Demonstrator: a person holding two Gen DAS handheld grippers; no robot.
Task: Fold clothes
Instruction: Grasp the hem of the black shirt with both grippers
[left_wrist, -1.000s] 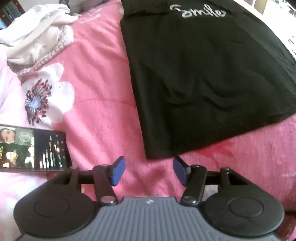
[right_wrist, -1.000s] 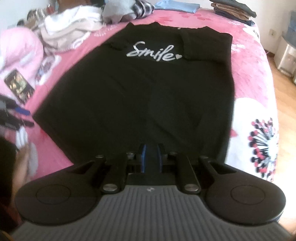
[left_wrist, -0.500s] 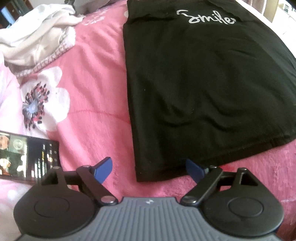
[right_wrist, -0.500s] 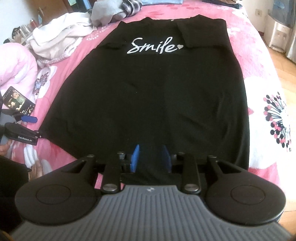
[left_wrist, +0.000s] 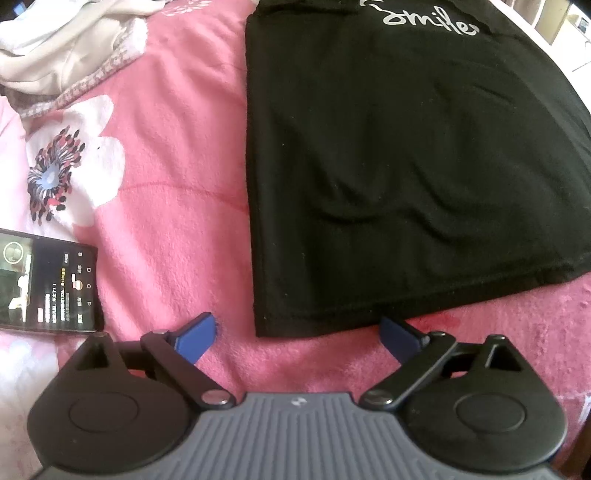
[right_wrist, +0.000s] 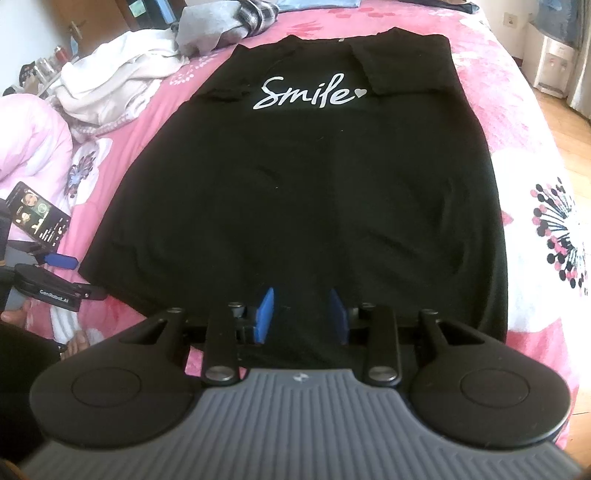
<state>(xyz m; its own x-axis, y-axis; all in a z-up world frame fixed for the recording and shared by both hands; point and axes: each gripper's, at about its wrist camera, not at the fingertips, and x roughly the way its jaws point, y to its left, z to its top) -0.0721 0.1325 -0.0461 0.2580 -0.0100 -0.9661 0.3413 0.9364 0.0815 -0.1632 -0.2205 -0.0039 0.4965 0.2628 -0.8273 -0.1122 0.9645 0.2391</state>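
Black shirt (right_wrist: 306, 192) spread flat on a pink bed (right_wrist: 532, 155).
The right gripper (right_wrist: 303, 314) is held open over its near hem.

The T-shirt (right_wrist: 314, 192) is black with white script lettering (right_wrist: 306, 94) and a small white heart. The bedspread (left_wrist: 177, 155) is pink with large white flowers (left_wrist: 70, 166) with dark red, black and blue centres. The clothes pile (right_wrist: 110, 81) is cream-white. The gripper pads (left_wrist: 195, 338) are blue on black arms.
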